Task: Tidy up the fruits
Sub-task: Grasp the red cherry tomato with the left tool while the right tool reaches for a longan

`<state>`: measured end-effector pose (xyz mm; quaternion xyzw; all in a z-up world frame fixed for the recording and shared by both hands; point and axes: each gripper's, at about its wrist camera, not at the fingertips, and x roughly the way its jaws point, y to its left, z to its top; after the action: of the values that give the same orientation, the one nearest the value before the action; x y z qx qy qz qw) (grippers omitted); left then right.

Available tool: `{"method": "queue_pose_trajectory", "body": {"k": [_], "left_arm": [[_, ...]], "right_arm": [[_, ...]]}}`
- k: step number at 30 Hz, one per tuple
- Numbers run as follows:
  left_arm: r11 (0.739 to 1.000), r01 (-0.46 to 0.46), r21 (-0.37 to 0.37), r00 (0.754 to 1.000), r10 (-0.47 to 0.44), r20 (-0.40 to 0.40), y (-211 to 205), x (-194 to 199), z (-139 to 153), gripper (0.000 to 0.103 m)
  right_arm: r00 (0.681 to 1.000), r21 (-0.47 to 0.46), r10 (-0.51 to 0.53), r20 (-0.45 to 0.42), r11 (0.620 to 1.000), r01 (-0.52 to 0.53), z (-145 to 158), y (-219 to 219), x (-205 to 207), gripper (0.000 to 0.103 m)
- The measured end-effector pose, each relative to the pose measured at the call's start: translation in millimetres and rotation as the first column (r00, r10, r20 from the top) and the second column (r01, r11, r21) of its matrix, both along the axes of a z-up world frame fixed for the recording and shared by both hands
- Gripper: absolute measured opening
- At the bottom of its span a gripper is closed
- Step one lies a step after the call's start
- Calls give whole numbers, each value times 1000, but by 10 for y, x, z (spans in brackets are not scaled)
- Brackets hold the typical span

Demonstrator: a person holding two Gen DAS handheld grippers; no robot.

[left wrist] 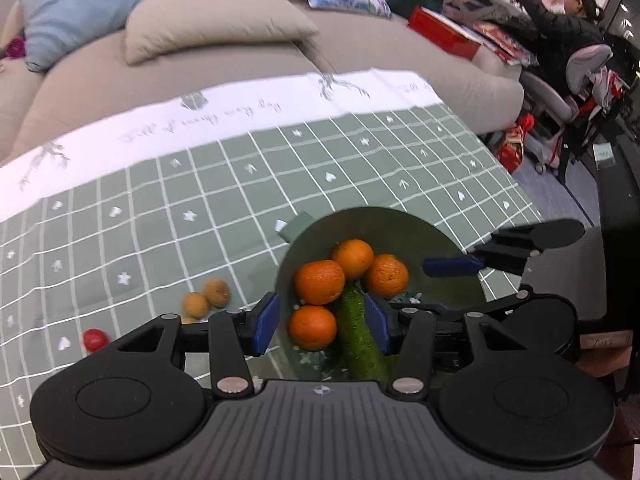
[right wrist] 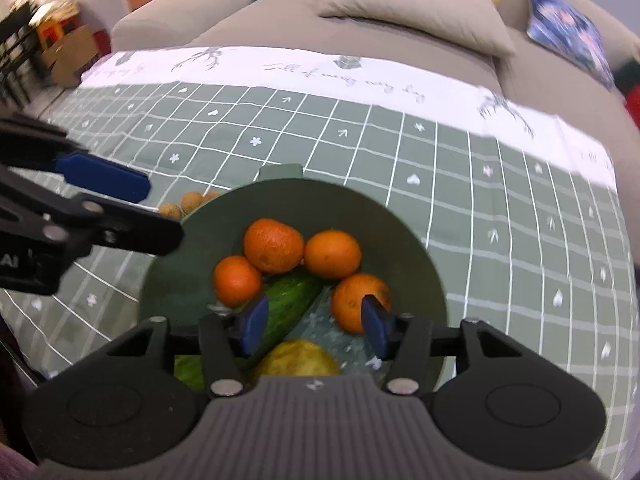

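A dark green bowl (left wrist: 440, 240) (right wrist: 400, 232) on the green checked tablecloth holds several oranges (left wrist: 319, 282) (right wrist: 273, 245), a green cucumber (left wrist: 358, 334) (right wrist: 290, 304) and a yellow fruit (right wrist: 302, 360). My left gripper (left wrist: 322, 324) hovers open and empty over the bowl's near side. My right gripper (right wrist: 314, 326) hovers open and empty over the bowl; it also shows in the left wrist view (left wrist: 454, 266). Two small brown fruits (left wrist: 206, 298) (right wrist: 182, 206) and a small red fruit (left wrist: 95, 339) lie on the cloth left of the bowl.
The tablecloth (left wrist: 200, 208) (right wrist: 500, 208) has a white printed border on its far side. Behind it is a beige sofa (left wrist: 224, 24) (right wrist: 416, 4) with cushions. A person at a cluttered desk (left wrist: 576, 12) sits at the far right.
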<state>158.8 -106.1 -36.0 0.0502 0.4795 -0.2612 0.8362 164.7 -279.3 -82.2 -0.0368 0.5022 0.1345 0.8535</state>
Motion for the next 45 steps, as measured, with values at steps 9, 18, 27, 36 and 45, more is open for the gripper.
{"method": "queue_pose_trajectory", "body": {"k": [9, 18, 27, 36, 45], "left_arm": [[996, -82, -31, 994, 84, 64, 388, -237, 62, 57], [981, -189, -31, 975, 192, 109, 846, -434, 7, 57], [965, -260, -28, 960, 261, 98, 1170, -467, -159, 57], [952, -305, -16, 945, 305, 117, 1425, -342, -298, 57], [942, -335, 3, 937, 333, 102, 1582, -48, -598, 51]], "right_arm": [[997, 70, -76, -9, 995, 76, 168, 245, -277, 51], [994, 57, -60, 92, 997, 55, 251, 681, -492, 51], [982, 19, 57, 178, 998, -62, 244, 1078, -492, 44], [966, -43, 160, 205, 987, -154, 123, 1446, -302, 29], [965, -92, 207, 161, 977, -195, -170, 1784, 25, 24]]}}
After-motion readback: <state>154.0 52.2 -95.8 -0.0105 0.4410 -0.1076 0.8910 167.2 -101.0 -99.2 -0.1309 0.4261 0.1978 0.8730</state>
